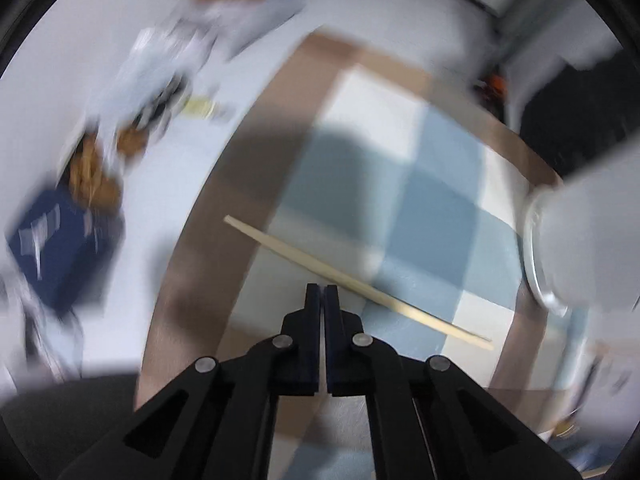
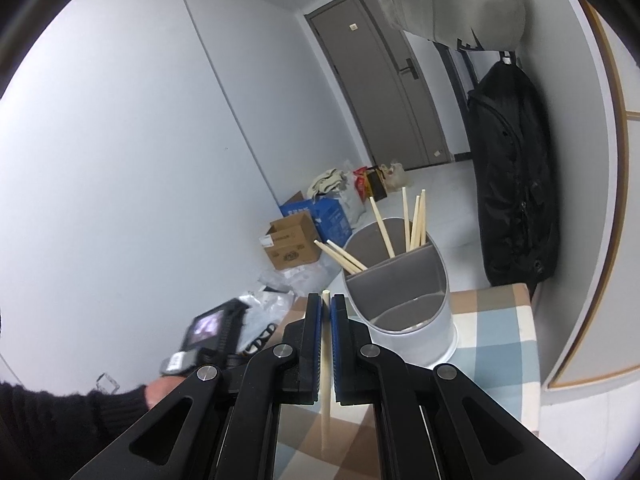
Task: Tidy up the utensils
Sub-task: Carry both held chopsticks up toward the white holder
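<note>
In the left wrist view my left gripper [image 1: 322, 287] points down at a table with a blue, white and tan checked cloth [image 1: 432, 184]. It is shut with nothing between its fingers. One pale wooden chopstick [image 1: 280, 246] lies slantwise on the cloth just beyond the fingertips. My right gripper [image 2: 326, 300] is shut on another chopstick [image 2: 327, 360], which stands upright between the pads. Just right of it stands a white round holder [image 2: 416, 332] with grey dividers, and several chopsticks [image 2: 416, 220] lean in its back compartments. The holder [image 1: 580, 240] is blurred at the right edge of the left wrist view.
A person's hand and dark sleeve [image 2: 80, 408] hold the other gripper's body at the lower left. On the floor behind the table are cardboard boxes [image 2: 292, 244] and plastic bags [image 2: 264, 308]. A black bag [image 2: 512, 184] hangs by the right wall.
</note>
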The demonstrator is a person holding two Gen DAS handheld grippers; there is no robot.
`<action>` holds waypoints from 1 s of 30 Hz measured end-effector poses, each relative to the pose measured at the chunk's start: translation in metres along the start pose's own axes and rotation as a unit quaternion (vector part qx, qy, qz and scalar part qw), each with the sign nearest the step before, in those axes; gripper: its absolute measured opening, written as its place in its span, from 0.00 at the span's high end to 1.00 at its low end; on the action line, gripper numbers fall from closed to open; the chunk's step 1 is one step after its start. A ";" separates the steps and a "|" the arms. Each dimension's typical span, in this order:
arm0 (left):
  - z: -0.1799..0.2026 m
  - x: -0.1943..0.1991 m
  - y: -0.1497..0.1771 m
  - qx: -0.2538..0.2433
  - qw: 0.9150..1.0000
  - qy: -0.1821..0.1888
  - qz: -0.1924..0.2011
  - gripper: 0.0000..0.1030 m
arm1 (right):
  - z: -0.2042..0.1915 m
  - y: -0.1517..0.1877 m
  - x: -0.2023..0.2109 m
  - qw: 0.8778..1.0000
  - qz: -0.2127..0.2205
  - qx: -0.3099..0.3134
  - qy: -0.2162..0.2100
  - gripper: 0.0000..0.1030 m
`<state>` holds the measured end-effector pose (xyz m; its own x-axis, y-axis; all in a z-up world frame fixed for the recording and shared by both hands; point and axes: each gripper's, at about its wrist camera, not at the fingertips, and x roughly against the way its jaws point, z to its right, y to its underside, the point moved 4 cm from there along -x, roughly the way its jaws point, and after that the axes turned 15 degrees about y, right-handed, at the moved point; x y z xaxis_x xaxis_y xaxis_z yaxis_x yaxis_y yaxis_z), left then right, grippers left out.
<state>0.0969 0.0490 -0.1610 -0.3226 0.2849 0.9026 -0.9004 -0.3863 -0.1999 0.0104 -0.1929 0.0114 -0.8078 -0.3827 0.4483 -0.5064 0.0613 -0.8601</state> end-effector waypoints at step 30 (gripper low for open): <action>-0.001 -0.017 -0.055 0.096 0.991 -0.089 0.031 0.93 | 0.016 -0.005 0.000 0.999 -0.007 -0.039 -0.014 0.96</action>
<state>0.1516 0.0662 -0.1656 -0.3044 0.1032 0.9469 -0.8032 -0.5622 -0.1969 0.0176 -0.2081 0.0119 -0.7920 -0.4092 0.4531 -0.5410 0.1265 -0.8314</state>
